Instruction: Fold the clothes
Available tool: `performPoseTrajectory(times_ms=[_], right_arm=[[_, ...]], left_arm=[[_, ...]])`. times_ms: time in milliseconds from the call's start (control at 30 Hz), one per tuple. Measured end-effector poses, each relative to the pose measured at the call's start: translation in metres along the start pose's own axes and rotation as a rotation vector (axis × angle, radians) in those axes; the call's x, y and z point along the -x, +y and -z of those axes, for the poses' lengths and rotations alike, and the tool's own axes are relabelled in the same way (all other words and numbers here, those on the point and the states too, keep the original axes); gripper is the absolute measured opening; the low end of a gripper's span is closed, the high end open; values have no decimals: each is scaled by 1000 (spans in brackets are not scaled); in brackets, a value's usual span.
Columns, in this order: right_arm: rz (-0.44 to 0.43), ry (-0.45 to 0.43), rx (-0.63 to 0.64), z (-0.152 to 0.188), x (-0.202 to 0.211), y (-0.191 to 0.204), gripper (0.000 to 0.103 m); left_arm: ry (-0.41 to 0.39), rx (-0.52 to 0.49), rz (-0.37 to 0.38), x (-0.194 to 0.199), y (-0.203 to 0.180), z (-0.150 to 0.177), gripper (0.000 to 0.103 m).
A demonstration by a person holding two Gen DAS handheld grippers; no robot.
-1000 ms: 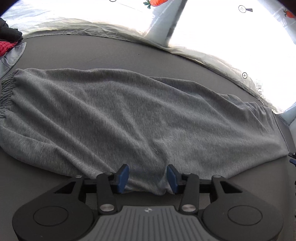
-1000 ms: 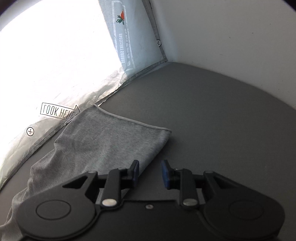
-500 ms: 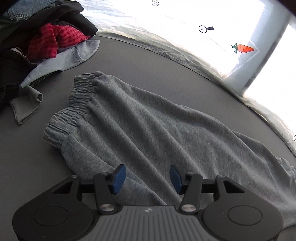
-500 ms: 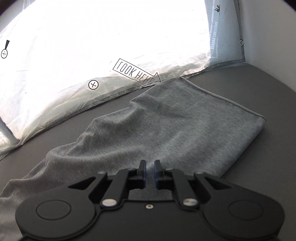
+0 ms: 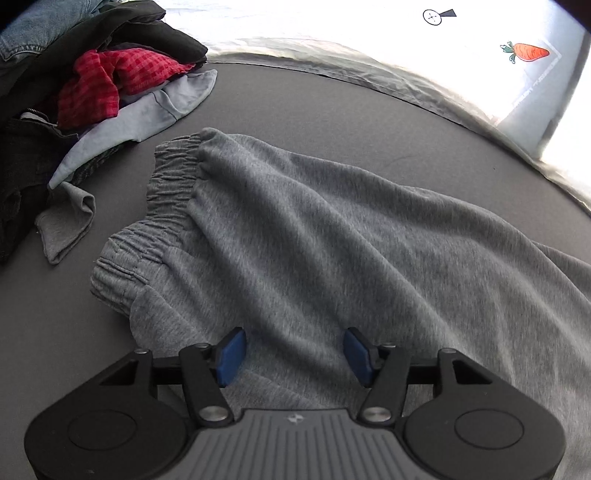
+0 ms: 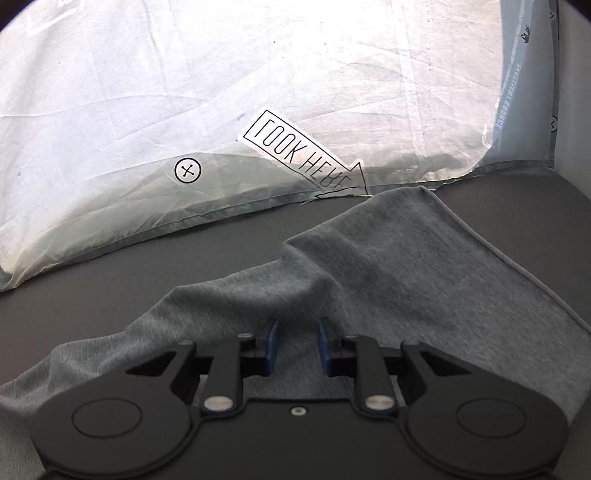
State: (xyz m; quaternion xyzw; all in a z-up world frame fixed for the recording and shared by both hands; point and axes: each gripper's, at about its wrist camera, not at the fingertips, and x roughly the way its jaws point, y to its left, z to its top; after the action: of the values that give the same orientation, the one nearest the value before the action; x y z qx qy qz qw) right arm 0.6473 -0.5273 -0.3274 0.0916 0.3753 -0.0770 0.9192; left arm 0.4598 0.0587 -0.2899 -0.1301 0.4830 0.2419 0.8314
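Dark grey tabletop (image 5: 314,99) backed by a sunlit white sheet (image 6: 147,92). Grey sweatpants (image 5: 332,240) lie spread ahead of both tools. Left tool (image 5: 293,354), pads wide apart and just opening further, hovers over the fabric near the elastic waistband (image 5: 162,206). Right tool (image 6: 297,349), pads narrowly parted after opening slightly, straddles a raised fold of the leg (image 6: 424,266). Piled clothes (image 5: 92,81) sit far left.

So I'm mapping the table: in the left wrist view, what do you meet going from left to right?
Pile of clothes → small grey cloth → elastic waistband of the grey sweatpants → carrot picture on the white sheet.
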Motion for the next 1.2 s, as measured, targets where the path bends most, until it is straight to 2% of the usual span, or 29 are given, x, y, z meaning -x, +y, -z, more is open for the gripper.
performPoseTrajectory(times_ms=[133,233,267,400,500,600,667,733,800,867,967,1000,1100,1200], right_arm=[[-14,16,-78,-10,-1,-26,6],[97,19,-105,-8,8,-32,30],[95,19,-129,-6,14,-34,30],[25,29,-267,16,44,-41,30],[-32,47,-380,45,69,-38,36],[-135,58,-558,81,93,-31,41],[-230,82,-699,108,104,-23,46],[-348,105,-845,137,112,-9,42],[-454,148,-944,163,115,11,32],[-529,188,-1007,184,117,34,22],[-600,253,-1082,210,116,69,16],[-606,275,-1093,216,116,80,16],[-624,333,-1008,220,116,119,14],[-642,351,-959,216,116,149,14]], left_arm=[[0,18,-4,0,0,1,64],[0,25,-1,3,0,4,65],[0,23,3,4,1,5,65],[-3,21,29,11,4,14,67],[-10,20,59,18,10,24,68],[-26,48,101,27,22,33,70],[-43,79,126,33,32,38,75],[-64,107,140,40,44,44,79],[-77,130,152,46,56,50,79],[-83,152,168,49,67,55,79],[-80,177,179,48,84,56,80],[-80,187,183,47,89,55,80],[-89,210,193,44,104,50,81],[-109,213,207,38,113,39,81]])
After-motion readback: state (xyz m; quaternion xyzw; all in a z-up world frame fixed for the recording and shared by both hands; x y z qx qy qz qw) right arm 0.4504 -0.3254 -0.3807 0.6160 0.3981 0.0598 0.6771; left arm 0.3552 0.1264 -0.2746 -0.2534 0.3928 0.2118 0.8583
